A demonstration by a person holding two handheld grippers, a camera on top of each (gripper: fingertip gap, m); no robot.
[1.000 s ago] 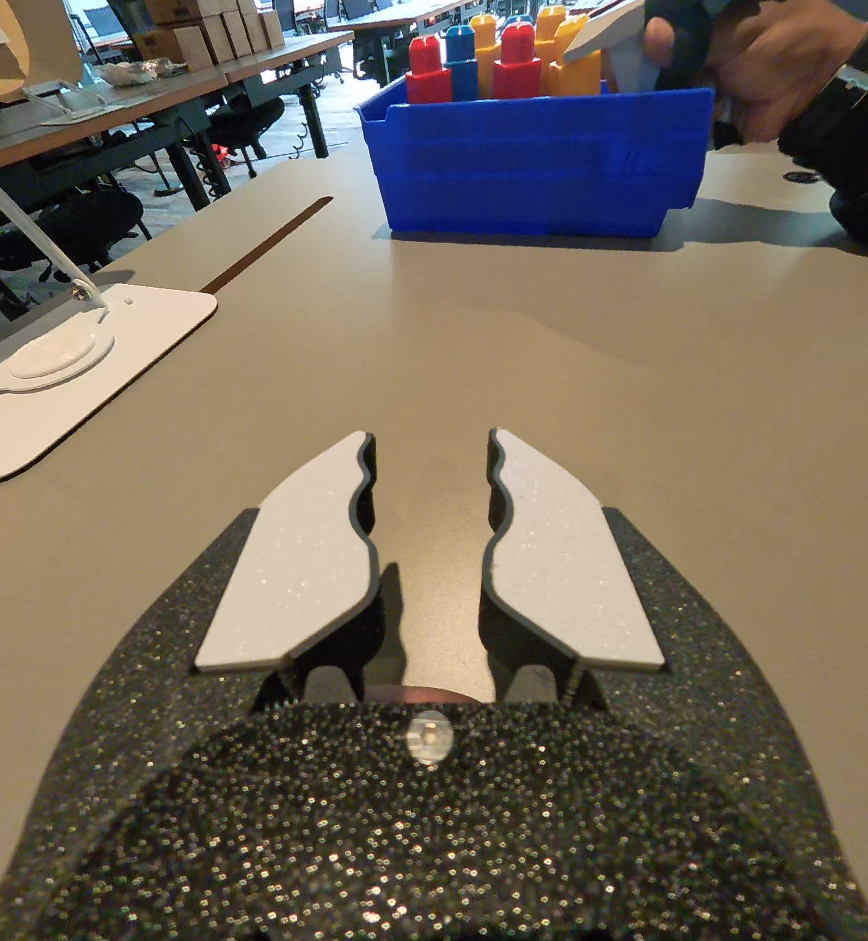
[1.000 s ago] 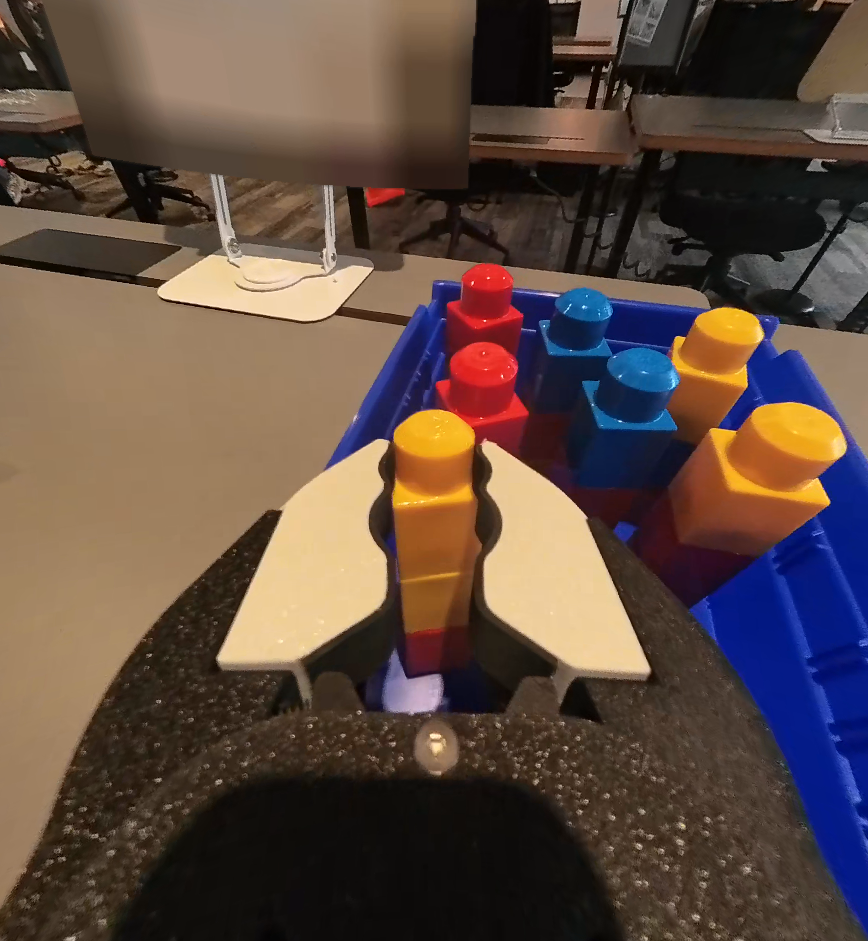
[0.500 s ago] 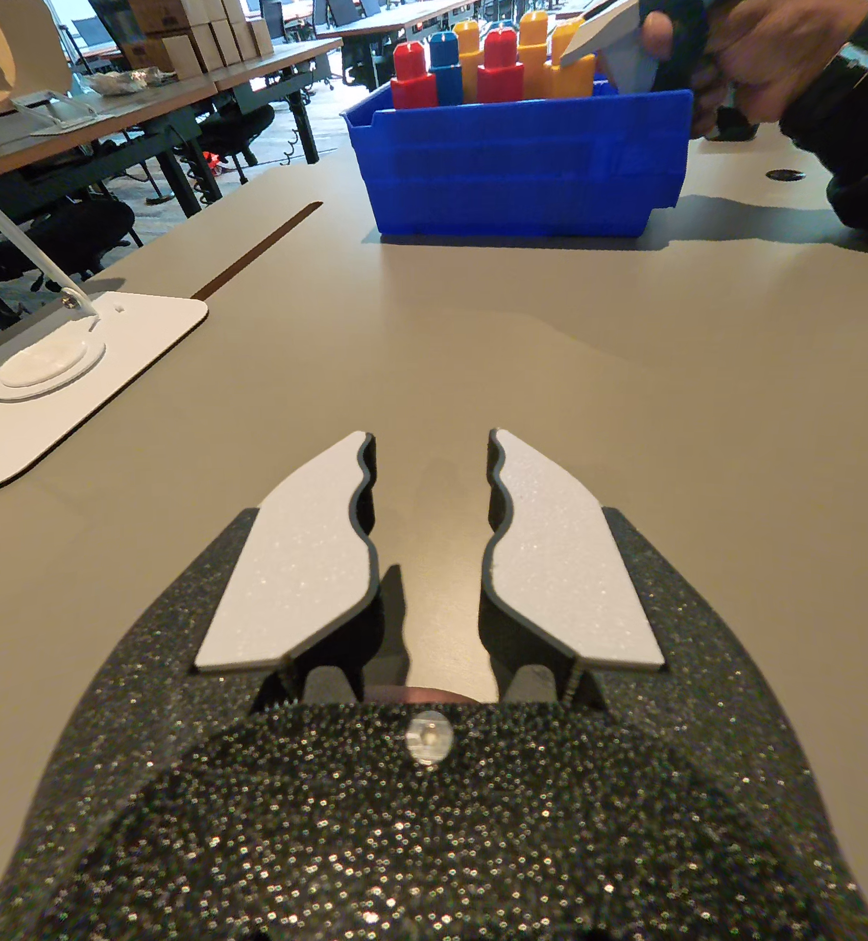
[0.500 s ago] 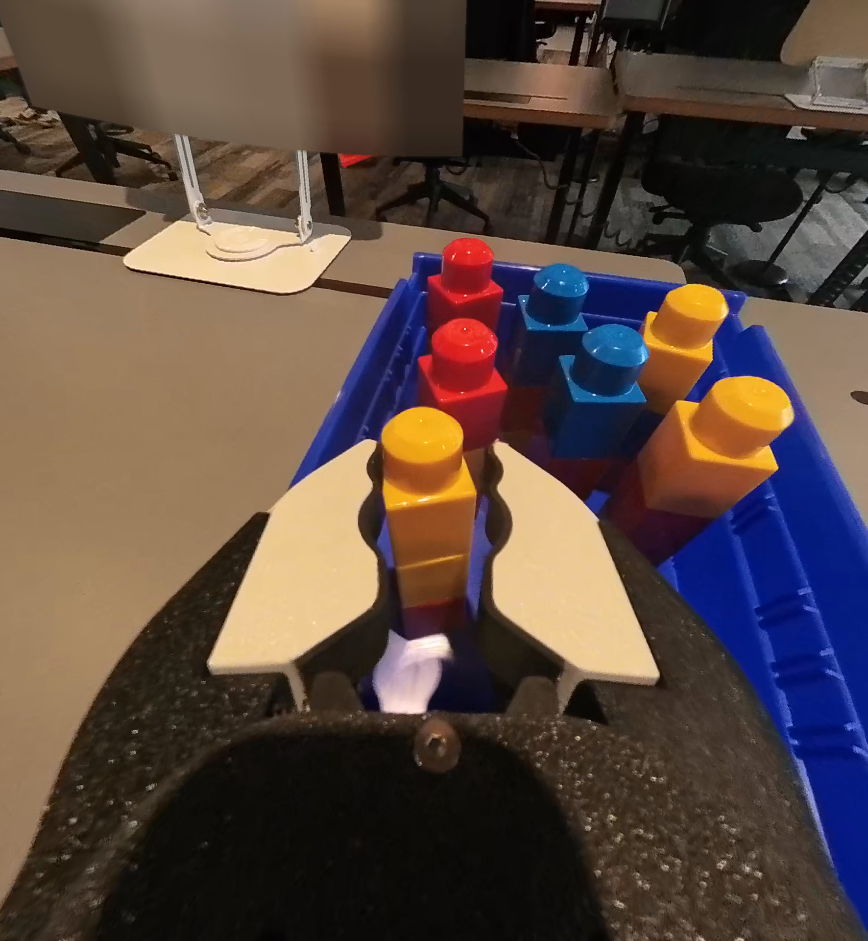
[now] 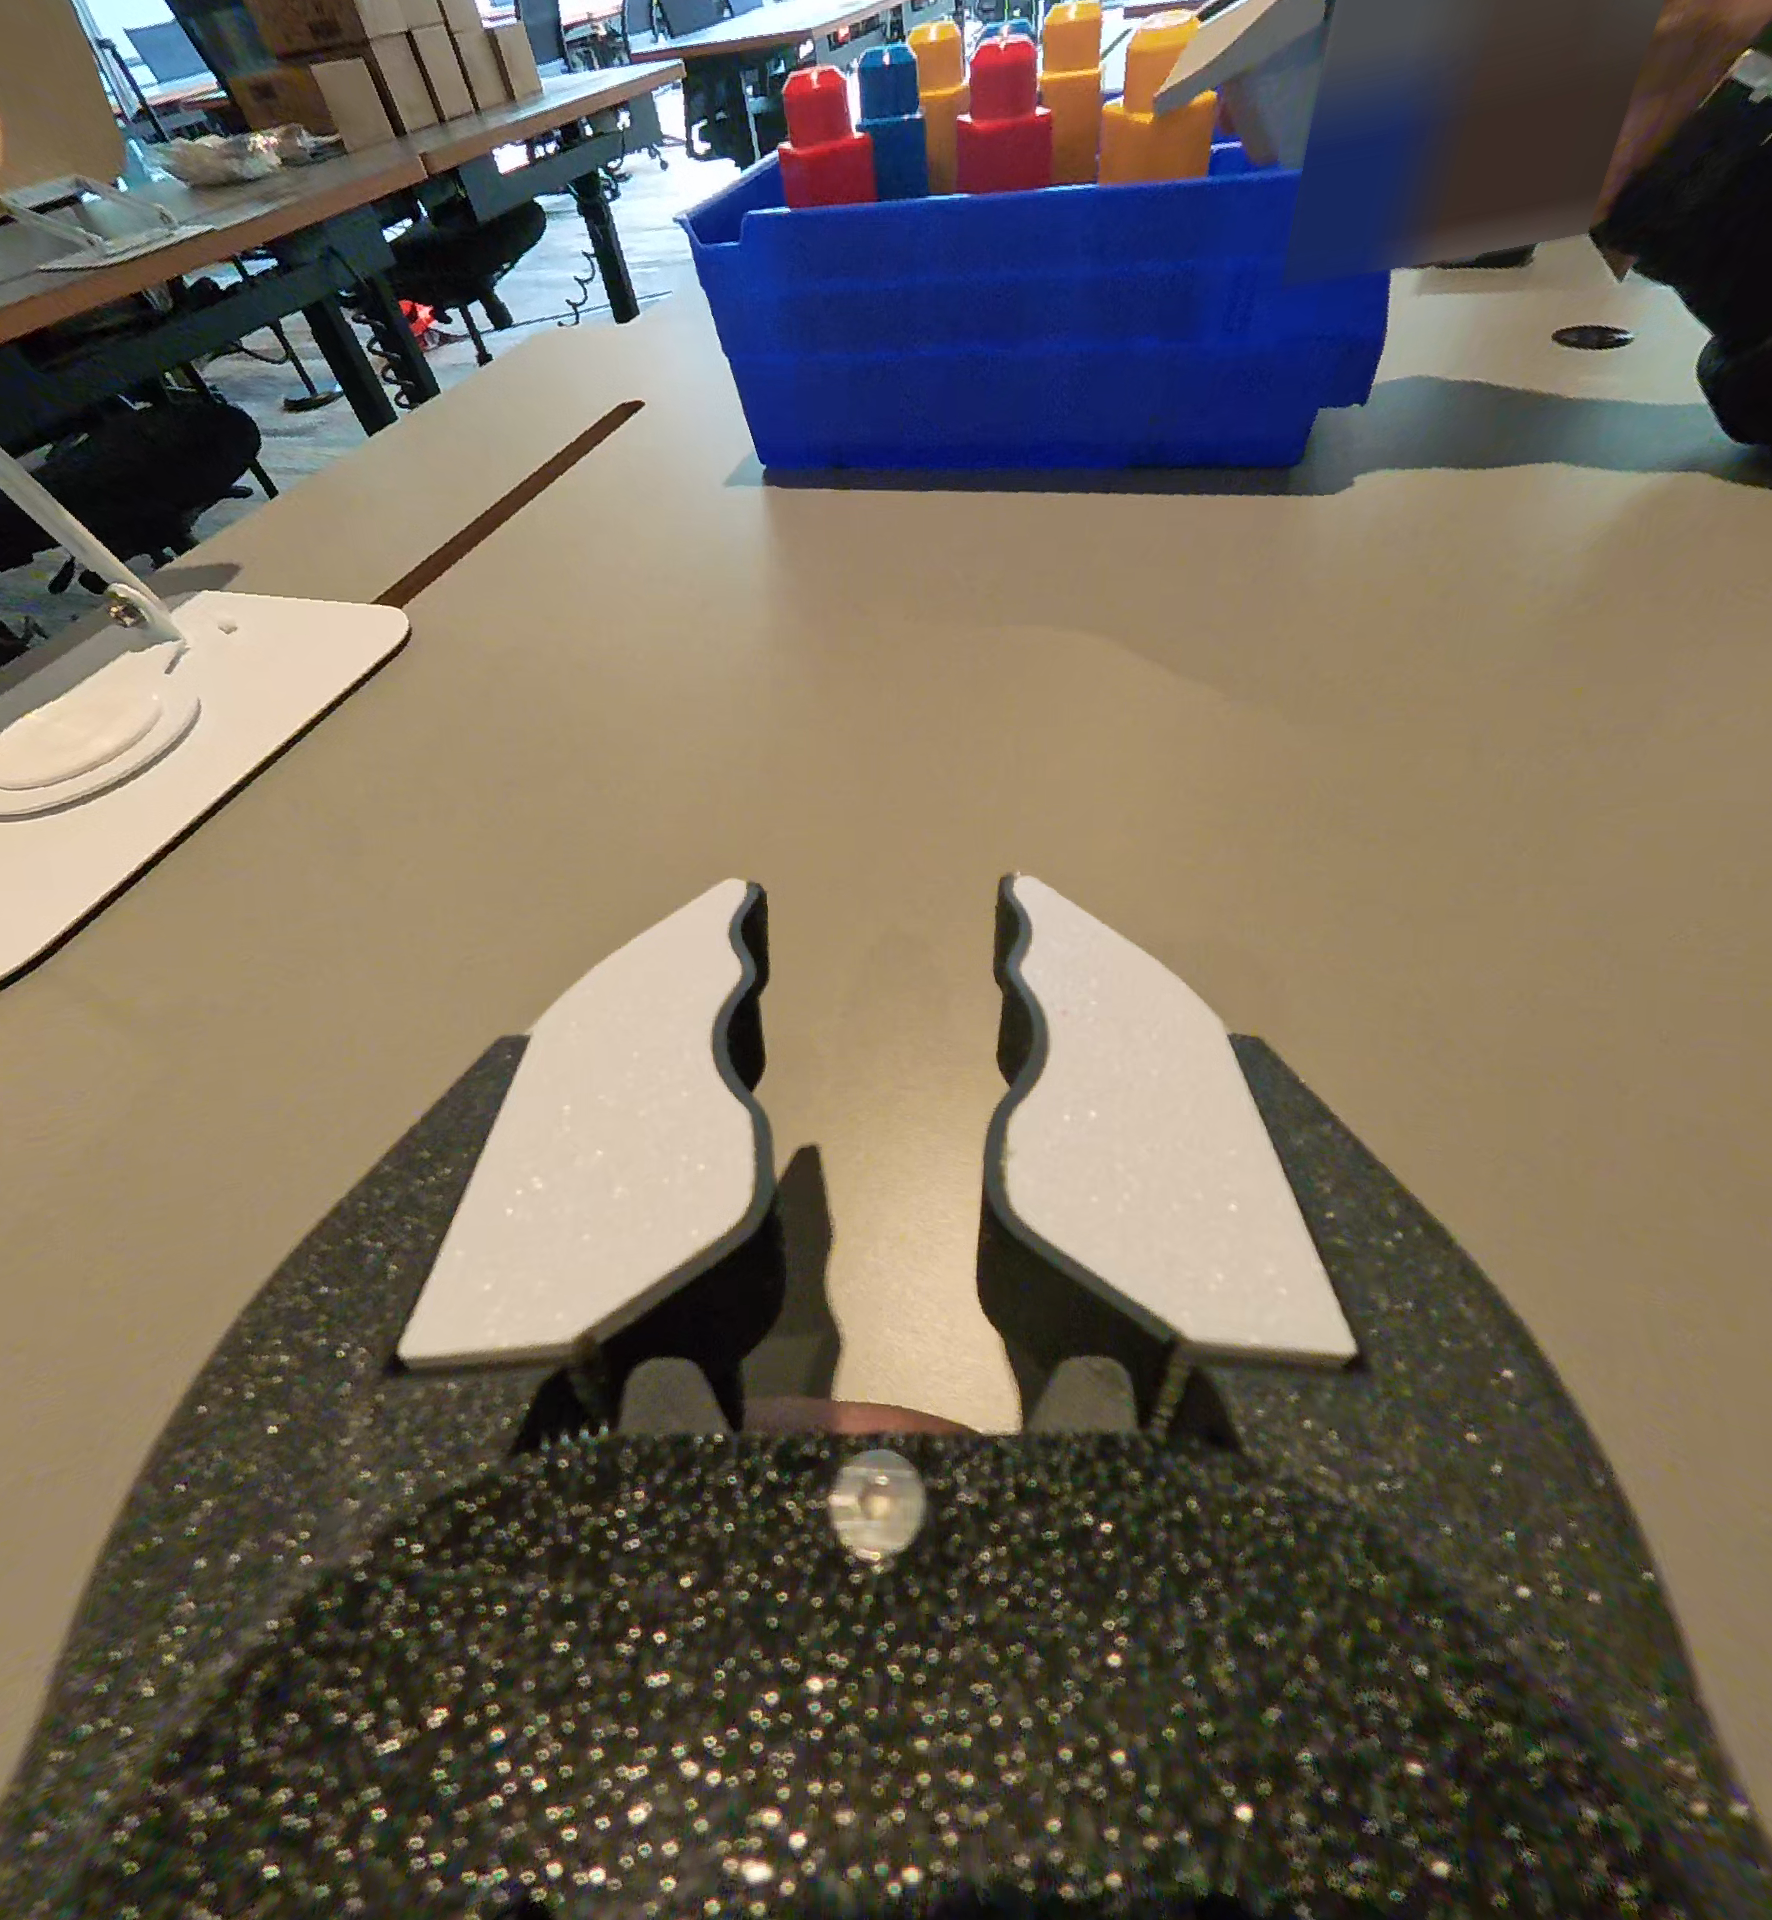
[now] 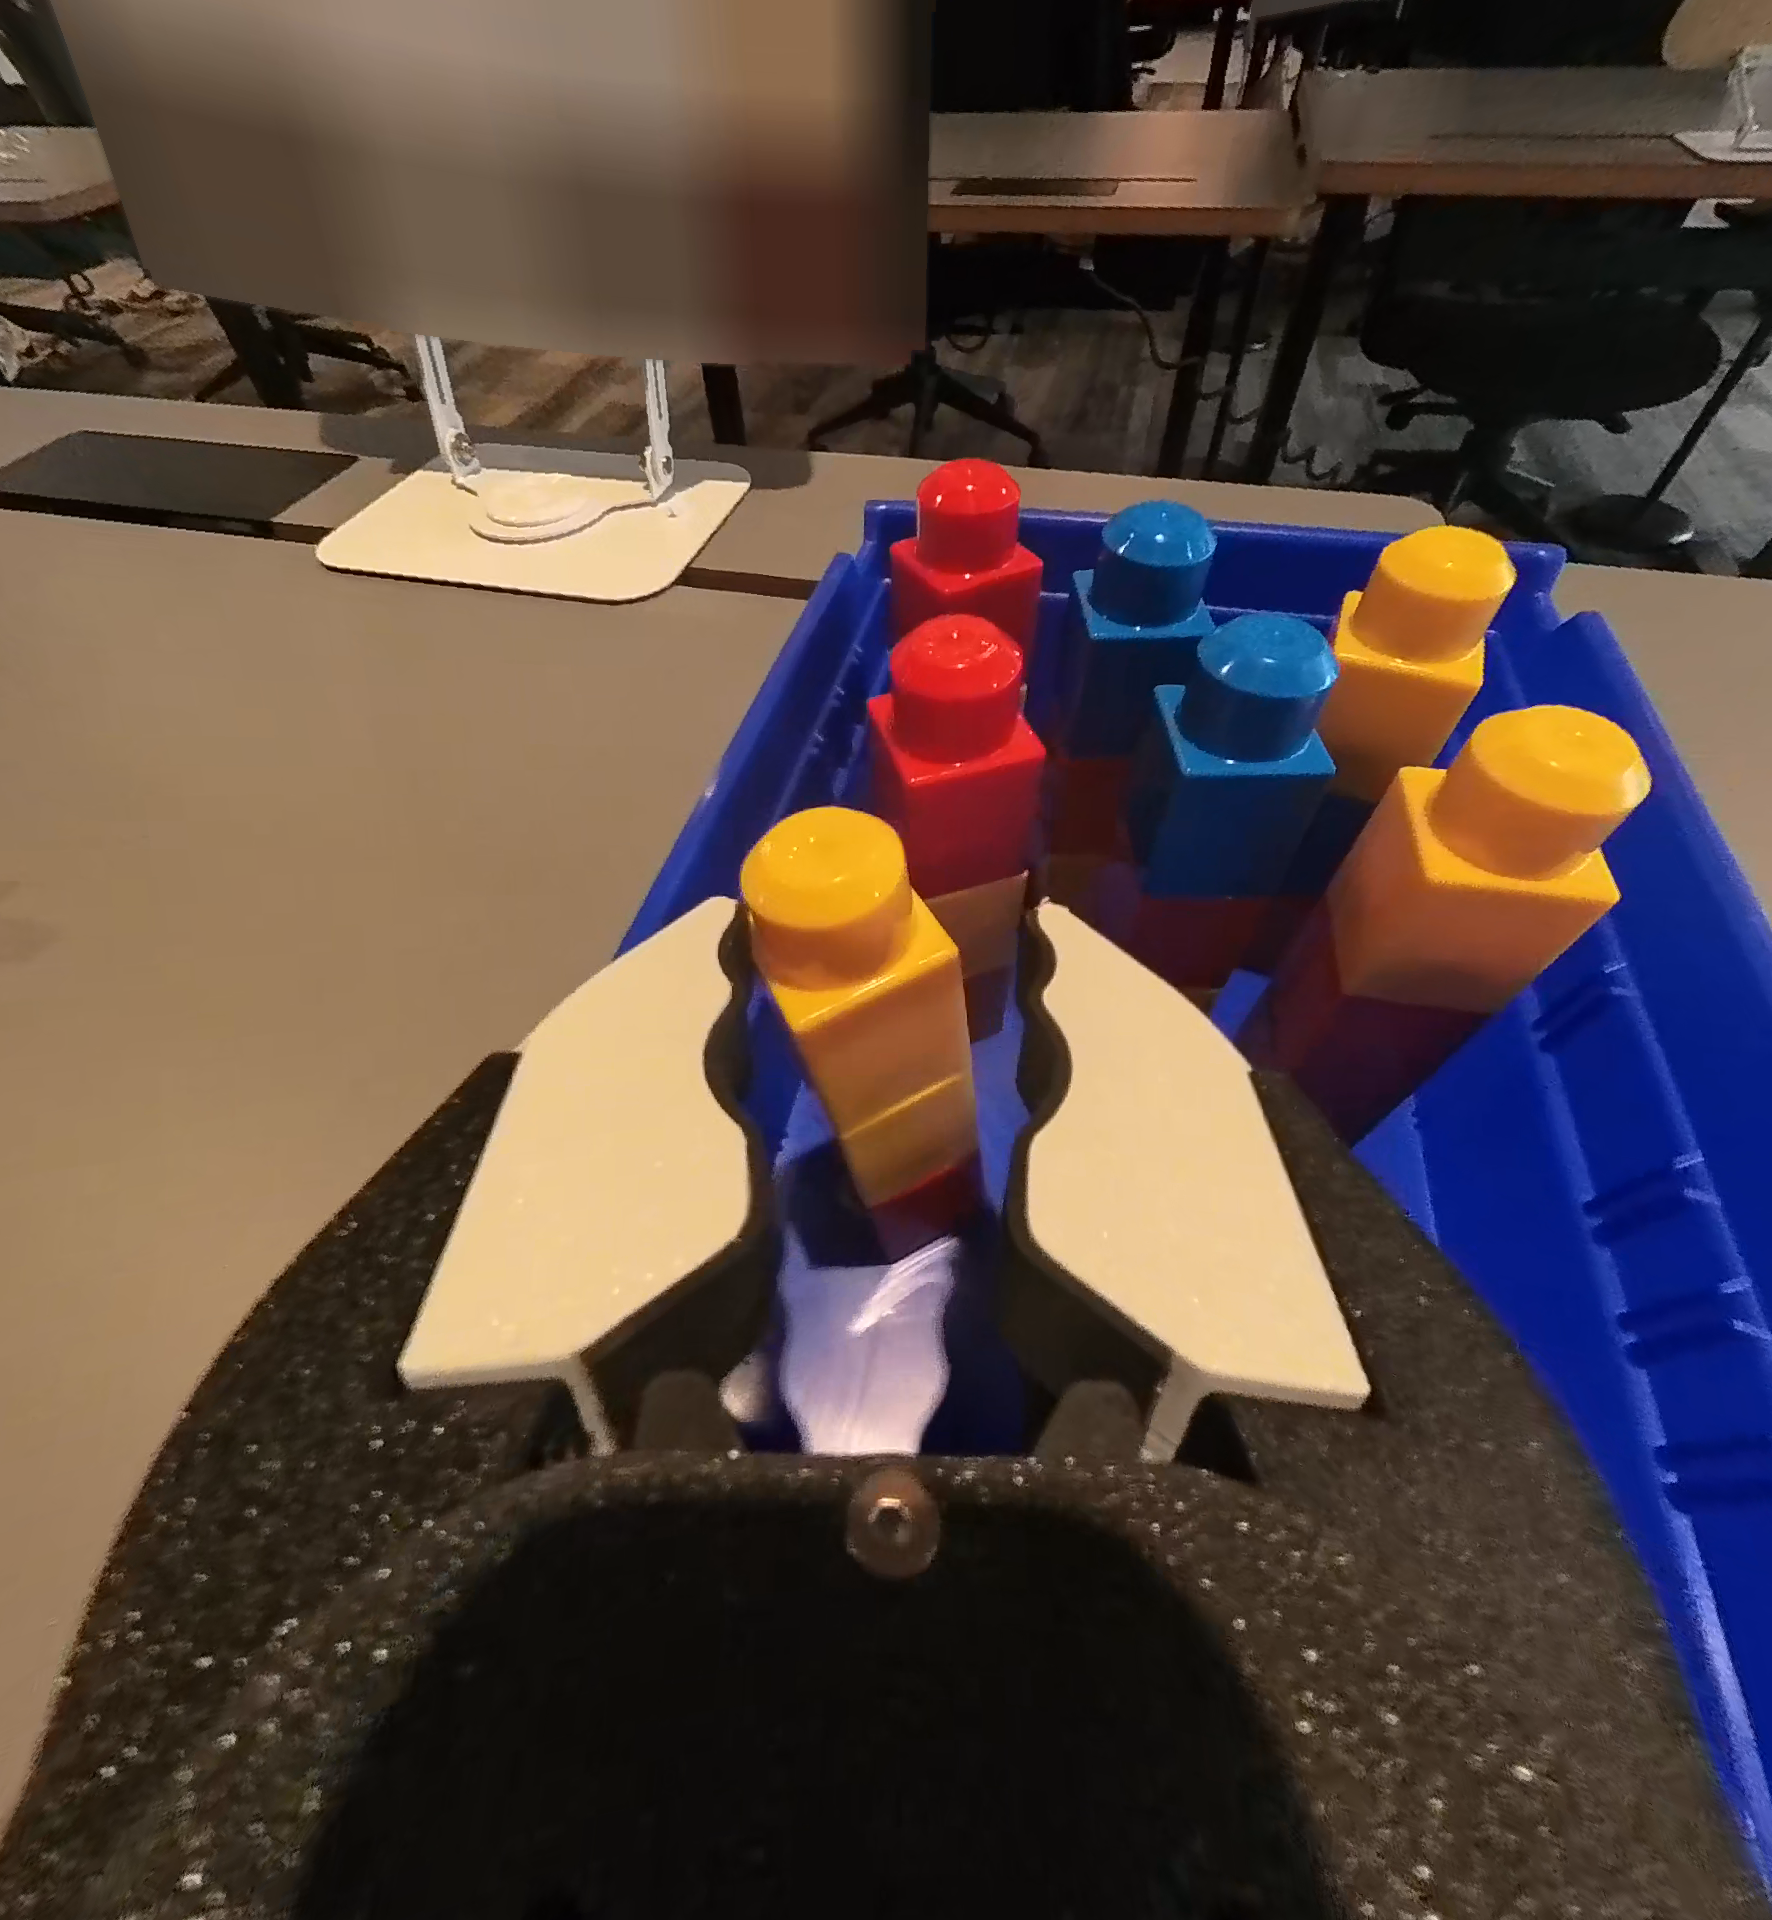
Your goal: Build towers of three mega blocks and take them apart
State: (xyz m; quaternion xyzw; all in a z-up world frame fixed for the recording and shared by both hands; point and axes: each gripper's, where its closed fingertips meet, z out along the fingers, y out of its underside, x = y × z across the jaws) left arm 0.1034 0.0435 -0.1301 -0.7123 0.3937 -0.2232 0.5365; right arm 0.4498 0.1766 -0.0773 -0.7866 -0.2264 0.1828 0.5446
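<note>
- Left wrist view: at the far left a white base plate [image 5: 165,727] with a thin slanted stand is seen lying on the grey table [image 5: 1173,727], and behind it a room with more desks, cardboard boxes and dark chairs is shown.
- In the middle of this view the left gripper [image 5: 880,914] is held low over the bare table with its jaws apart and nothing between them; it is well apart from the blocks.
- Farther back the blue bin [image 5: 1048,312] is standing on the table, with red, blue and yellow block tops rising over its rim, and at its right side the right gripper [image 5: 1199,68] is seen above it.
- Right wrist view: at the left the same grey table is seen, and past its edge a dark floor, office chairs and other desks.
- The right gripper [image 6: 880,935] is spread around the yellow tower [image 6: 866,1018], which stands tilted in the near left corner of the bin; a gap is seen on the right side, so the tower is judged as released and not clamped.
- To the right six more towers [image 6: 1246,748] are standing in the bin, with red, blue and yellow tops.
- The building part is judged as largely done, since seven stacks are stored in the bin; the taking apart is judged as not yet begun, because no loose single block is visible.
</note>
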